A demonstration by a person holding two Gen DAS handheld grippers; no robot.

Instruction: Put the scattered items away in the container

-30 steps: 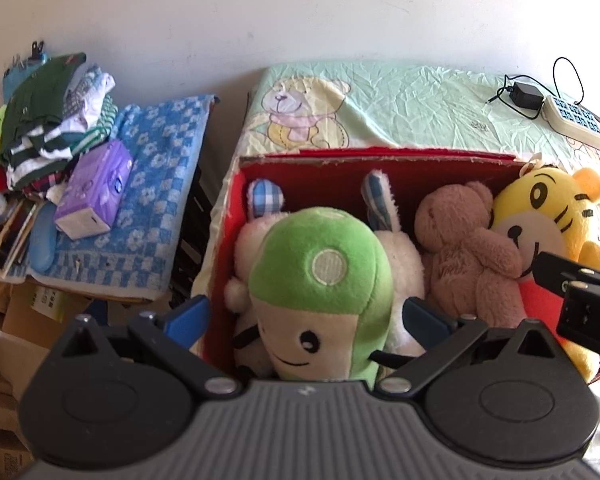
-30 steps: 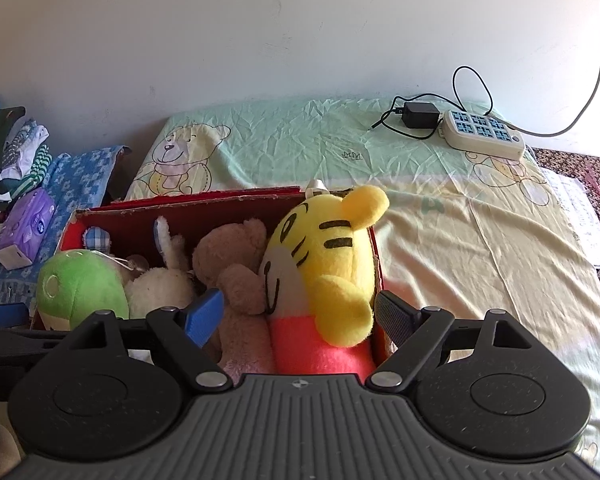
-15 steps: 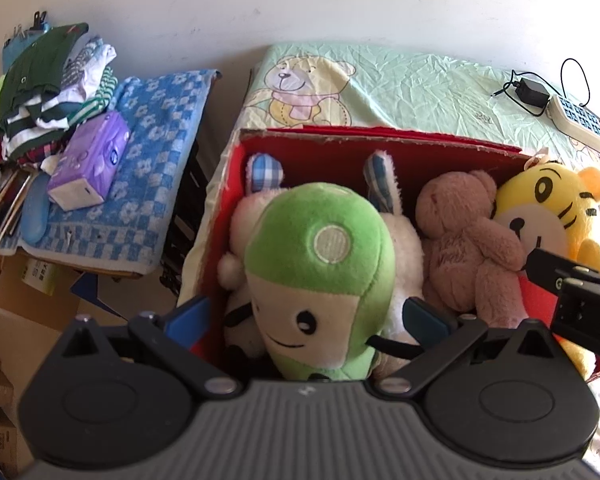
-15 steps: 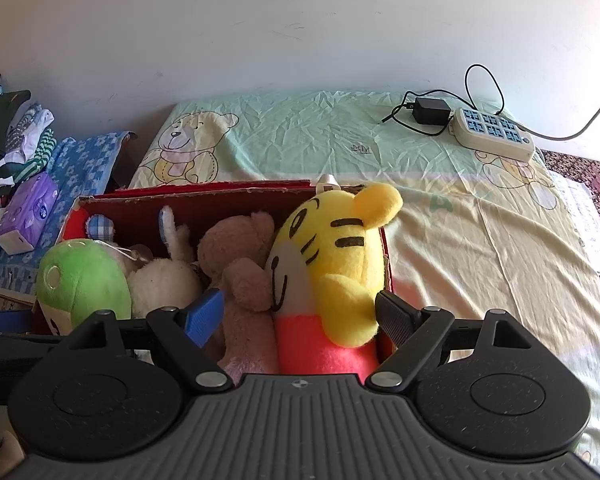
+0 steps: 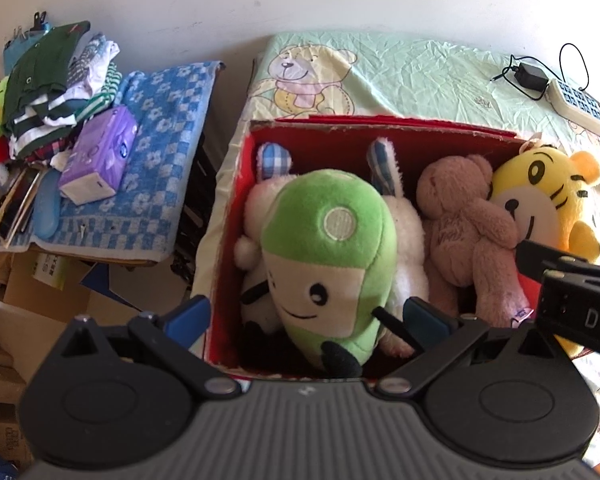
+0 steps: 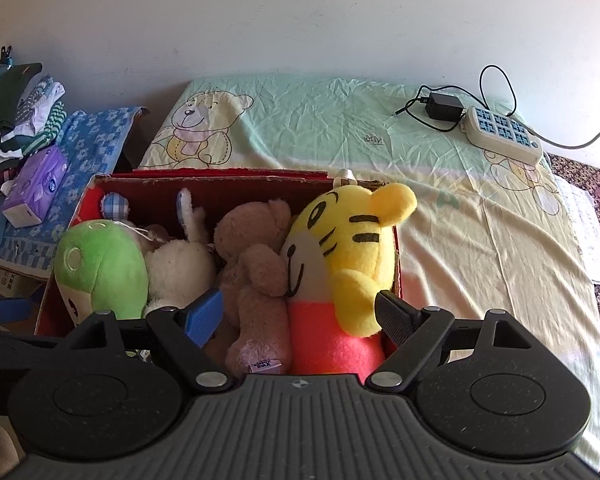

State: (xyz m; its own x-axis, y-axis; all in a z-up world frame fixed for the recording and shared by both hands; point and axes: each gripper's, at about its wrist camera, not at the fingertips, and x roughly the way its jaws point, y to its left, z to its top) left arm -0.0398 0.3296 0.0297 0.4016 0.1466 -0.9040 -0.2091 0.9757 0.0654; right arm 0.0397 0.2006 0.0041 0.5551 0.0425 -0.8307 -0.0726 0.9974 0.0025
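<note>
A red cardboard box [image 5: 380, 124] on the bed holds a green-headed plush [image 5: 328, 248], a white bunny [image 5: 406, 232], a brown bear [image 5: 460, 220] and a yellow tiger [image 5: 540, 196]. My left gripper [image 5: 308, 314] hovers open above the box's near left end, with the green plush below it and untouched. My right gripper [image 6: 298, 312] is open over the near right end, above the brown bear [image 6: 256, 264] and the tiger [image 6: 352, 240]. In the right wrist view the box rim [image 6: 220, 178] and the green plush [image 6: 100, 264] also show. The right gripper's body [image 5: 572, 280] enters the left wrist view.
A bear-print sheet [image 6: 340, 128] covers the bed behind the box. A power strip [image 6: 502, 136] with an adapter [image 6: 442, 106] lies at the back right, papers [image 6: 584, 232] at the right edge. Left of the bed are a blue checked towel [image 5: 160, 152], a purple tissue pack [image 5: 100, 156], folded clothes [image 5: 48, 92] and cardboard boxes [image 5: 28, 288].
Both grippers have lifted and drawn back a little, so more of the box's inside and the green plush's lower body shows. Both stay open. The toys have not moved.
</note>
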